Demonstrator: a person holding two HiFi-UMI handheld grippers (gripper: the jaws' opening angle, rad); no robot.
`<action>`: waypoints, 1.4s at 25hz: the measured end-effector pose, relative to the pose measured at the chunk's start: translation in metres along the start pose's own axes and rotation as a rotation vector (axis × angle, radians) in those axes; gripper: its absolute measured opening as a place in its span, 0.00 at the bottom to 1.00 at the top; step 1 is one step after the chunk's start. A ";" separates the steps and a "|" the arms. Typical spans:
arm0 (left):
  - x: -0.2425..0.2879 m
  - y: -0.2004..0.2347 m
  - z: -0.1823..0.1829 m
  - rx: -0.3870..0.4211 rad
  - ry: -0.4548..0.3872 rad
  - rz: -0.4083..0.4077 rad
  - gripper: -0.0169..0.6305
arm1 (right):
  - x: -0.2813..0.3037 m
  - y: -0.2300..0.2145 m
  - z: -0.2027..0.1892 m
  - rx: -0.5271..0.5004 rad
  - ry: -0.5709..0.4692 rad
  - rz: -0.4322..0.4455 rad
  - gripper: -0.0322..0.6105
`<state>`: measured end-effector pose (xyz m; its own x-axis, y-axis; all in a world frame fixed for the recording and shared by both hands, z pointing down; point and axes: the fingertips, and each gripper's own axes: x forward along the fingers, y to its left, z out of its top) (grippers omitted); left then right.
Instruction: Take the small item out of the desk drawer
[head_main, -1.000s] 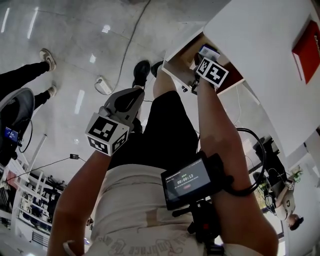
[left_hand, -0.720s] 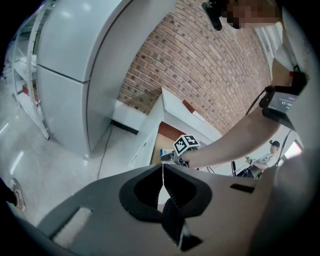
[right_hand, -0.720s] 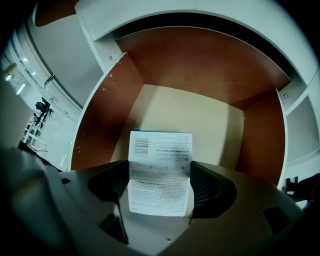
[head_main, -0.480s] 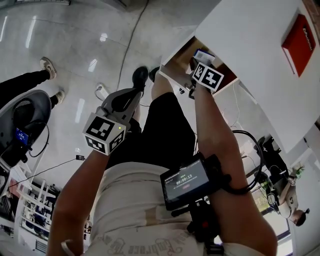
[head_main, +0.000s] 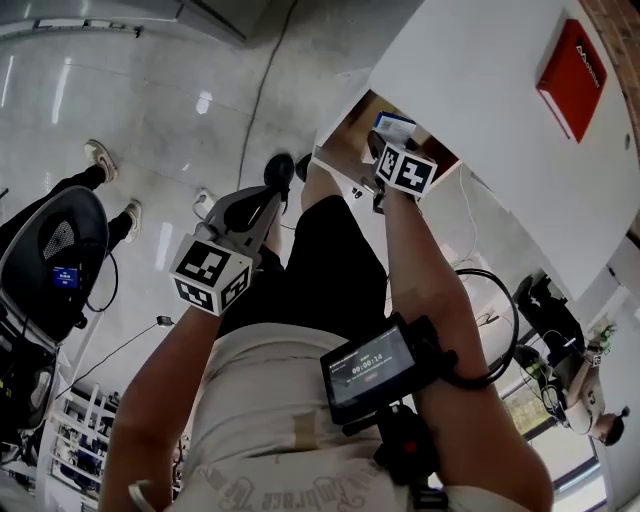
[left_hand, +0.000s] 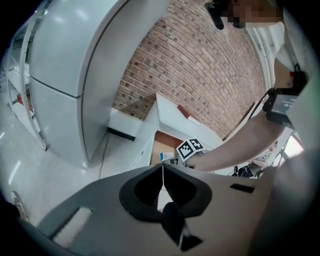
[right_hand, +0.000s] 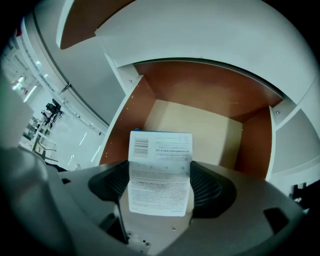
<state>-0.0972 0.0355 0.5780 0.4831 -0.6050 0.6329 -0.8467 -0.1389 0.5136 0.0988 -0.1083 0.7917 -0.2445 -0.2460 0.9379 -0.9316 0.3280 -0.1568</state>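
A small white box (right_hand: 160, 172) with printed text and a barcode sits between the jaws of my right gripper (right_hand: 160, 175), which is shut on it. It hangs over the open desk drawer (right_hand: 200, 130), whose pale bottom shows bare beneath it. From the head view the right gripper (head_main: 392, 160) reaches to the drawer (head_main: 350, 125) under the white desk (head_main: 480, 100), the box (head_main: 393, 127) at its tip. My left gripper (head_main: 262, 205) is held off to the left above the floor, jaws closed together with nothing between them (left_hand: 162, 181).
A red book (head_main: 570, 65) lies on the desk top. A black office chair (head_main: 45, 260) and another person's legs (head_main: 95, 175) are at the left. Cables run over the glossy floor (head_main: 200, 70). A large white cabinet (left_hand: 75, 65) and brick wall (left_hand: 200, 70) stand beyond.
The view has shifted so the desk and drawer sit a little higher and further left. The right gripper stays at the drawer with the box; the left gripper has hardly moved.
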 end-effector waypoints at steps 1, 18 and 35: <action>0.000 -0.001 0.002 0.003 -0.001 -0.003 0.04 | -0.003 0.001 0.000 -0.006 0.000 0.002 0.57; -0.020 -0.021 0.022 0.045 -0.018 -0.036 0.04 | -0.058 0.021 -0.002 -0.197 -0.030 0.061 0.57; -0.028 -0.038 0.046 0.145 -0.032 -0.094 0.04 | -0.116 0.032 0.013 -0.211 -0.137 0.088 0.57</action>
<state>-0.0887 0.0221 0.5142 0.5561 -0.6082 0.5664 -0.8227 -0.3062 0.4790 0.0943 -0.0809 0.6736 -0.3699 -0.3247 0.8705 -0.8319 0.5328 -0.1547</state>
